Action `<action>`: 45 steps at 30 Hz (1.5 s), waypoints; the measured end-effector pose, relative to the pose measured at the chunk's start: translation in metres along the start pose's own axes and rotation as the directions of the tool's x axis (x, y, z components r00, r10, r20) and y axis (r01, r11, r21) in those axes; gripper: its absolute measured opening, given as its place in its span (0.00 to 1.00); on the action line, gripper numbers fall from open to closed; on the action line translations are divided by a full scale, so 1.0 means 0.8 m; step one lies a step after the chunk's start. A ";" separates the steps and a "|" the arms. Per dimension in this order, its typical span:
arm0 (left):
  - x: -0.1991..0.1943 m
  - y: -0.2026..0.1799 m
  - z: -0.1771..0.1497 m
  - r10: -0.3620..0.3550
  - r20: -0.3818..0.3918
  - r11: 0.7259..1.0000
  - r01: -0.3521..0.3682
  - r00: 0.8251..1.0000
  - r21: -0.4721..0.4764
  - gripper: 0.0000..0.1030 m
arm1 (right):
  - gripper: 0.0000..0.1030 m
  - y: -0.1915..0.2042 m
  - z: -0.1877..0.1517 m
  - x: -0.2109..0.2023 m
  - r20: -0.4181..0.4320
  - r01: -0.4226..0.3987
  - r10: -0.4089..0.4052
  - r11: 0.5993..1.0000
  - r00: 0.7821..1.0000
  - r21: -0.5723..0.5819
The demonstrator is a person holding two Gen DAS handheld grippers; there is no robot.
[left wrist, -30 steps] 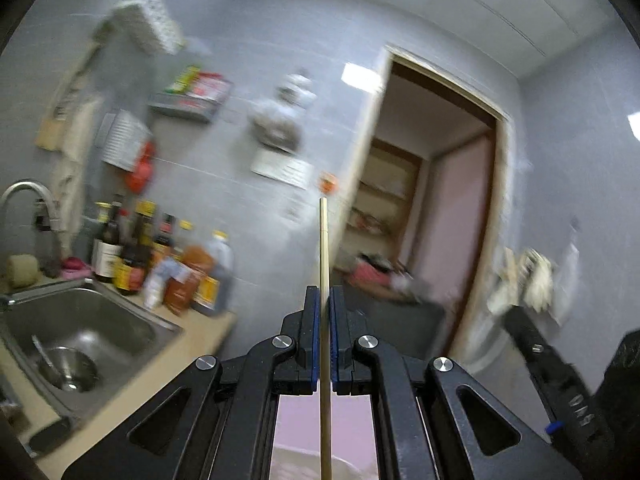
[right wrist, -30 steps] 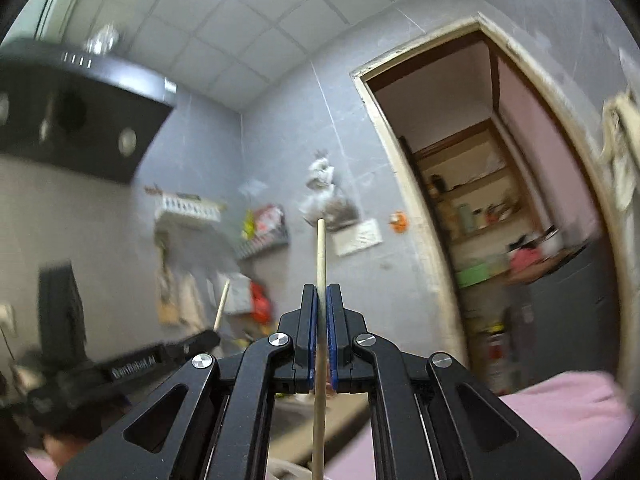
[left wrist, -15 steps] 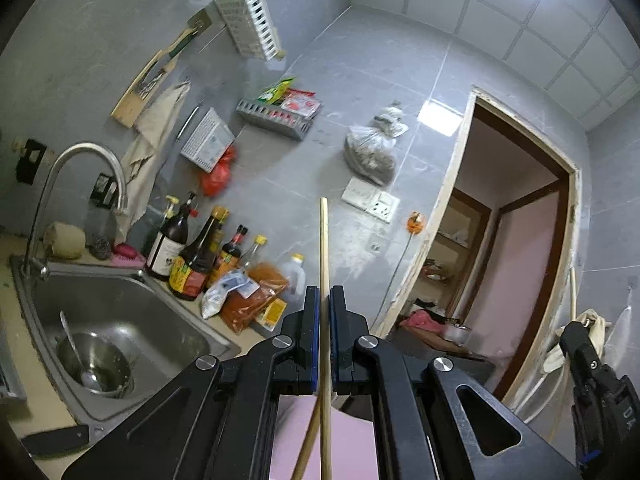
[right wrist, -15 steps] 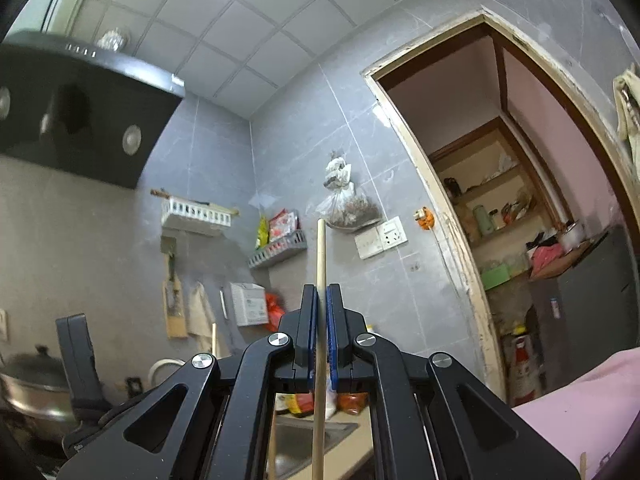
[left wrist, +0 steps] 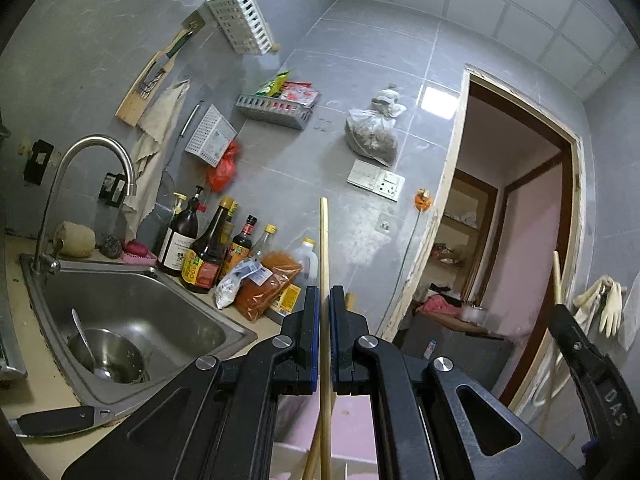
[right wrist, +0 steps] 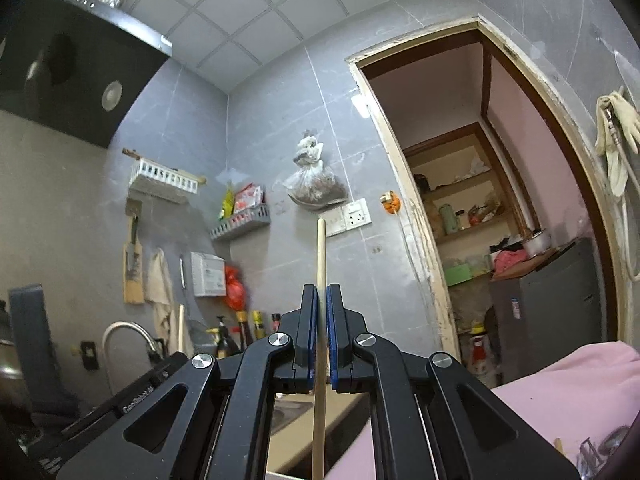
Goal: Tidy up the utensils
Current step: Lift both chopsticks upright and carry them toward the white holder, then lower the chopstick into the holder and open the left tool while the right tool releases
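Chopsticks are what both grippers hold: the left gripper (left wrist: 324, 300) is clenched on one wooden chopstick (left wrist: 324, 264) that stands upright at centre frame, and the right gripper (right wrist: 322, 298) is clenched on a second chopstick (right wrist: 320, 260), also upright between its blue pads. Compared with a second ago, the left view has swung up and to the left — the sink (left wrist: 168, 320) with its steel bowl (left wrist: 108, 356) now fills the lower left, and the white wall basket (left wrist: 240, 20) sits clear at the upper left. The right view has changed little; blur has gone. In the left view the other gripper's black body shows at the right edge, well apart from the held stick. Bottles (left wrist: 200, 248) crowd the counter just left of the left gripper's fingers, while the grey wall above both chopstick tips is bare. A doorway (right wrist: 500, 200) opens at the right of both frames — open room there.
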State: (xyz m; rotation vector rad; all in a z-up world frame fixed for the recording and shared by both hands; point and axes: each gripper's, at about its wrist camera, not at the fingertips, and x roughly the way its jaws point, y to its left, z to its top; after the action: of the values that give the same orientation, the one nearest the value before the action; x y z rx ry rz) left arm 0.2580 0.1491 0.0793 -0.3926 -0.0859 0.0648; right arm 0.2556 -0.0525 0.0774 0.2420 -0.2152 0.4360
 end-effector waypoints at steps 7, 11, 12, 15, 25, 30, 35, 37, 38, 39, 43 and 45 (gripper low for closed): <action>0.000 -0.004 -0.024 0.009 -0.044 1.000 -0.009 0.999 0.021 0.03 | 0.04 0.000 -0.008 0.000 -0.020 -0.005 0.004 1.000 1.000 -0.014; -0.001 -0.010 -0.030 -0.002 -0.053 0.999 0.004 0.999 0.037 0.03 | 0.04 0.001 -0.006 -0.001 -0.021 -0.025 0.025 1.000 0.999 -0.004; -0.001 -0.011 -0.030 -0.006 -0.055 0.999 0.008 0.998 0.036 0.03 | 0.04 0.000 -0.005 0.000 -0.023 -0.030 0.031 1.000 0.999 0.003; 0.002 -0.012 -0.032 -0.011 -0.064 0.999 0.013 0.998 0.031 0.03 | 0.04 -0.002 -0.002 0.000 -0.026 -0.050 0.051 0.998 0.998 0.037; 0.008 0.002 -0.035 -0.040 -0.109 0.999 0.037 0.993 -0.026 0.03 | 0.04 -0.004 -0.004 0.004 -0.055 -0.067 0.070 0.996 0.996 0.060; 0.008 0.004 -0.033 -0.078 -0.141 0.996 0.072 0.987 -0.044 0.03 | 0.04 -0.004 0.005 -0.003 -0.058 -0.077 0.080 0.995 0.995 0.056; 0.011 0.002 -0.027 -0.104 -0.193 0.994 0.095 0.976 -0.059 0.04 | 0.04 -0.012 0.020 -0.014 -0.070 -0.076 0.079 0.996 0.994 0.048; 0.008 -0.002 -0.024 -0.116 -0.204 0.993 0.106 0.972 -0.056 0.04 | 0.05 -0.018 0.026 -0.020 -0.075 -0.069 0.072 0.997 0.995 0.041; 0.007 -0.004 -0.023 -0.119 -0.205 0.992 0.111 0.971 -0.053 0.06 | 0.06 -0.021 0.030 -0.024 -0.077 -0.065 0.068 0.997 0.995 0.037; 0.005 -0.008 -0.020 -0.123 -0.211 0.992 0.117 0.970 -0.043 0.07 | 0.07 -0.024 0.033 -0.027 -0.079 -0.061 0.064 0.998 0.995 0.033; -0.005 -0.021 -0.013 -0.139 -0.223 0.990 0.136 0.965 -0.027 0.18 | 0.11 -0.041 0.044 -0.041 -0.098 -0.036 0.038 0.999 0.994 0.019; -0.014 -0.031 -0.010 -0.150 -0.233 0.988 0.152 0.961 -0.013 0.24 | 0.18 -0.052 0.049 -0.049 -0.110 -0.022 0.023 1.000 0.994 0.015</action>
State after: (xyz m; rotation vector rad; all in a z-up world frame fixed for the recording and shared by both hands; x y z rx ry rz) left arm 0.2489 0.1226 0.0811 -0.3851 0.1172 -0.1322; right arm 0.2332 -0.1156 0.0970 0.2287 -0.1069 0.4717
